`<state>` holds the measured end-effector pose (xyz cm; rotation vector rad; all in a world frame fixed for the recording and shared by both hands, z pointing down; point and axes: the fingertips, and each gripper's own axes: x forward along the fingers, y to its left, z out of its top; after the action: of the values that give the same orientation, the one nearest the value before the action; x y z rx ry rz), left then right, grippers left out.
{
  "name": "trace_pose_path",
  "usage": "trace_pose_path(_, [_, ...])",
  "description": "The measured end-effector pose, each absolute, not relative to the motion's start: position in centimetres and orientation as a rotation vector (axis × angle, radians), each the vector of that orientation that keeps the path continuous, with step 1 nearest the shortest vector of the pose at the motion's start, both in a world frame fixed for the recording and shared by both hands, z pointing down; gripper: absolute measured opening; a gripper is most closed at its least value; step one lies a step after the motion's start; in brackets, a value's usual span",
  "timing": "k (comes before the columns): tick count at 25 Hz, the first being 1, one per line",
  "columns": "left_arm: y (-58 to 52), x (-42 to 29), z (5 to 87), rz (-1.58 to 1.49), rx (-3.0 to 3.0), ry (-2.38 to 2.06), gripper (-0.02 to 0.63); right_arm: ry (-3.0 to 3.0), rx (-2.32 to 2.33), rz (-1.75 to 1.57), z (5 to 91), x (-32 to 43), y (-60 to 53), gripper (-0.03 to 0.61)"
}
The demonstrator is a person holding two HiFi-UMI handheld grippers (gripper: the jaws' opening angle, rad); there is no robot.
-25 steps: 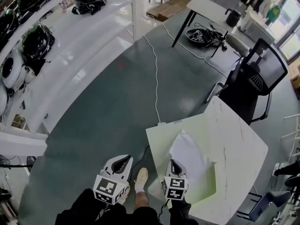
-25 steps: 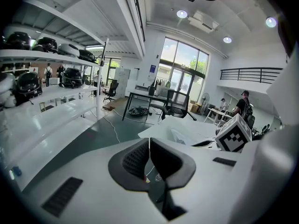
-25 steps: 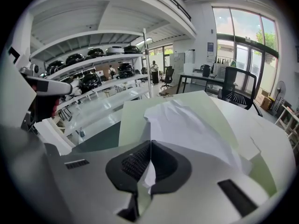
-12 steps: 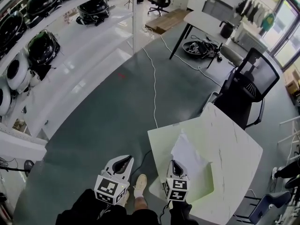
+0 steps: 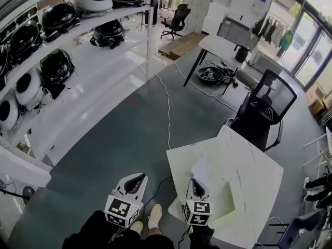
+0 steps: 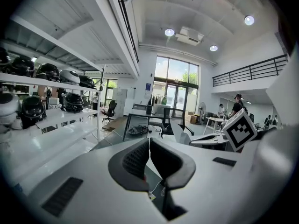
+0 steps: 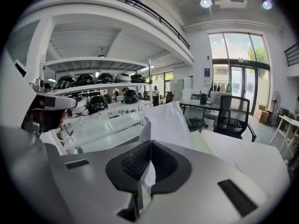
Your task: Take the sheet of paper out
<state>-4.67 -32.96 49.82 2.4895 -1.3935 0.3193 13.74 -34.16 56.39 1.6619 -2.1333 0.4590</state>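
Looking down, head view, tools: two are showing side by side at the bottom, the left tool (image 5: 137,180) and the right tool (image 5: 194,182).
Head view, sheet of paper (image 5: 201,166): one is sticking up from the right tool's tip, over the near corner of the one white surface (image 5: 254,162).
Head view, pale green folder (image 5: 224,202): one is lying flat beside the right tool.
Left gripper view, left tool (image 6: 148,146): its jaws are meeting, gripping nothing.
Right gripper view, right tool (image 7: 150,146): its jaws are pinching the sheet of paper (image 7: 166,120), which is standing above them.
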Motion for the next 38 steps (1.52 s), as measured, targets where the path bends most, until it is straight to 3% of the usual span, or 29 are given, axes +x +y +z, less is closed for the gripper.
trace_pose_path(17, [-20.4, -13.4, 41.5, 0.218, 2.607, -1.464, 0.028, -2.283, 1.779, 0.232, 43.9, 5.3, -20.7, 0.018])
trace_pose_path(38, [-7.3, -17.1, 40.4, 0.241, 2.646, -1.474, 0.028, -2.386, 1.772, 0.189, 42.5, 0.2, -6.8, 0.018])
